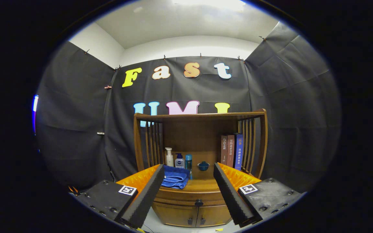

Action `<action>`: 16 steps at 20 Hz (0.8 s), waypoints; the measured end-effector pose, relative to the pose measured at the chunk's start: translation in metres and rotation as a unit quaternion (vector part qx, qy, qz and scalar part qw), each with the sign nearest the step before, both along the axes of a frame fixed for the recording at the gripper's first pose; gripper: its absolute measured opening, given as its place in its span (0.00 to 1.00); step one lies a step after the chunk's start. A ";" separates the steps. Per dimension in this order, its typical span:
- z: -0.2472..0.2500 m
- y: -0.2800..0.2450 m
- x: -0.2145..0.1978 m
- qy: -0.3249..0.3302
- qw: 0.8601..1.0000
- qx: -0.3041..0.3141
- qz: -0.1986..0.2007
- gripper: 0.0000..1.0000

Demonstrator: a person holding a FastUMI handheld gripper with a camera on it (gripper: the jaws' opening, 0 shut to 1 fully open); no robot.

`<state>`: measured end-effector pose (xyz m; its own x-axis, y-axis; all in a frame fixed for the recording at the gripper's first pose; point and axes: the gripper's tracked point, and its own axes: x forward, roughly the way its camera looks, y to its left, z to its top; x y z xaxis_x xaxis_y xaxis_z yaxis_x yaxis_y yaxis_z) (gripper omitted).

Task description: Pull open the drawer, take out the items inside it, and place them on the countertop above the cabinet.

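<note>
Black ridged gripper (189, 173) fingers spread apart, empty. Beyond them, closed brown wooden drawer (189, 195) faces the fingers, long axis crosswise; black knob (198, 203) centred.

Wooden countertop (206, 185) above the cabinet – blue towel (175, 177), three bottles (179, 160), small bowl (203, 166), upright books (231, 151)

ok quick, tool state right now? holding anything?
Tool: open, fingers spread wide, holding nothing. It faces the cabinet's closed drawer, with the drawer knob between the fingers and beyond them.
</note>
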<state>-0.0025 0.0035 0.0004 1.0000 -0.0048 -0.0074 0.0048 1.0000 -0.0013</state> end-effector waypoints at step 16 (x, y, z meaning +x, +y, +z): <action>-0.019 0.000 0.006 0.019 1.000 0.006 -0.005 0.99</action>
